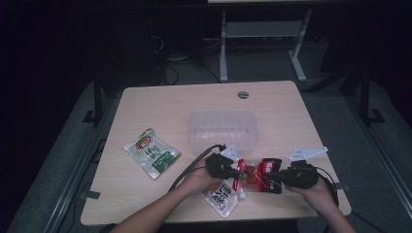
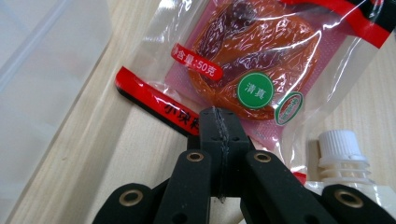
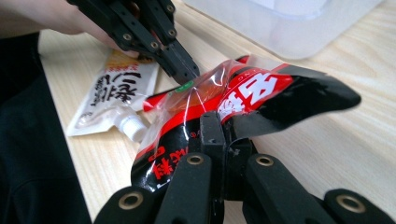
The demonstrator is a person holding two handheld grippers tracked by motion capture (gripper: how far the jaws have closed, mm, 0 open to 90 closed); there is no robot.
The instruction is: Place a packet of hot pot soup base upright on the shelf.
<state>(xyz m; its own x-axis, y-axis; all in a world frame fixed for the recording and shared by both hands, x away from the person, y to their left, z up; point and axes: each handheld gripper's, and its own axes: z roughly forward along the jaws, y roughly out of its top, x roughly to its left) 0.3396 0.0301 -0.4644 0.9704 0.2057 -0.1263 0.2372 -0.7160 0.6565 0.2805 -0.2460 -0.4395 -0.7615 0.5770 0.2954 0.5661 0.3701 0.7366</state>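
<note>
Okay, both hand-held grippers, left point(image 1: 239, 171) and right point(image 1: 266, 180), pinch the red snack pouch point(image 1: 256, 175) at lower centre of the high view; keep both pinches tight, lift evenly toward the clear tub point(image 1: 221, 127).

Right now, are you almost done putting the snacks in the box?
Not yet. The clear tub has nothing in it. In hand: both the left gripper and the right gripper are shut on the red packet, held between them just in front of the tub. Left, probably: that packet, the white spouted pouch and the green packet on the table.
</note>
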